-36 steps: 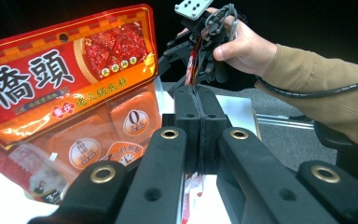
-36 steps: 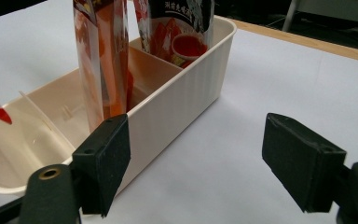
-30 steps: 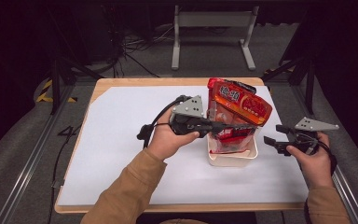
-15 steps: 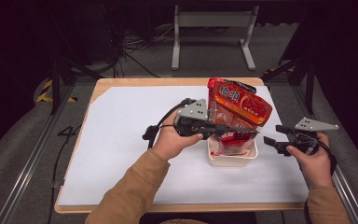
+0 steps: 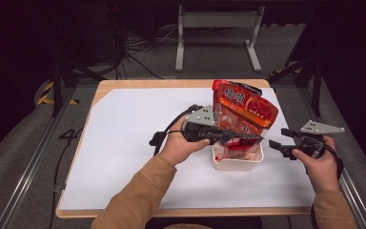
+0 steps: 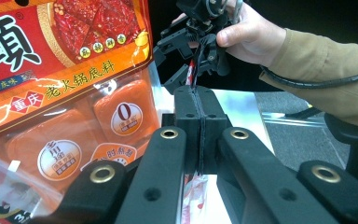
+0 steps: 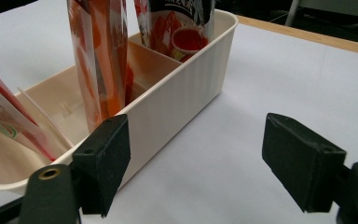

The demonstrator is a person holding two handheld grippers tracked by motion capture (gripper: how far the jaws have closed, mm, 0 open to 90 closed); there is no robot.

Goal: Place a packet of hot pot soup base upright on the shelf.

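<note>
Now the left tool (image 5: 248, 138), jaws pressed tight, pinches a thin red packet edge (image 6: 195, 77) and holds the big orange-red seasoning pouch (image 5: 243, 107) standing in the cream divided bin (image 5: 237, 163), right of centre in the high view. Over at the far right, the right tool (image 5: 280, 143) hangs beside the bin with its jaws spread wide and nothing between them, the bin wall just off one pad (image 7: 105, 156) in the right gripper view. What could go wrong? The pouch towers well above the shallow bin, so on release I'd judge it could flop over the rim or tip the light bin, and the glossy film could slip from such a narrow pinch. In the right gripper view, slim packets (image 7: 100, 56) already crowd the compartments, so the pouch may snag on them. Hard to tell exactly which packet the left tool grips; the bin's floor is hidden, and the pouch runs off the left gripper view's upper left.
</note>
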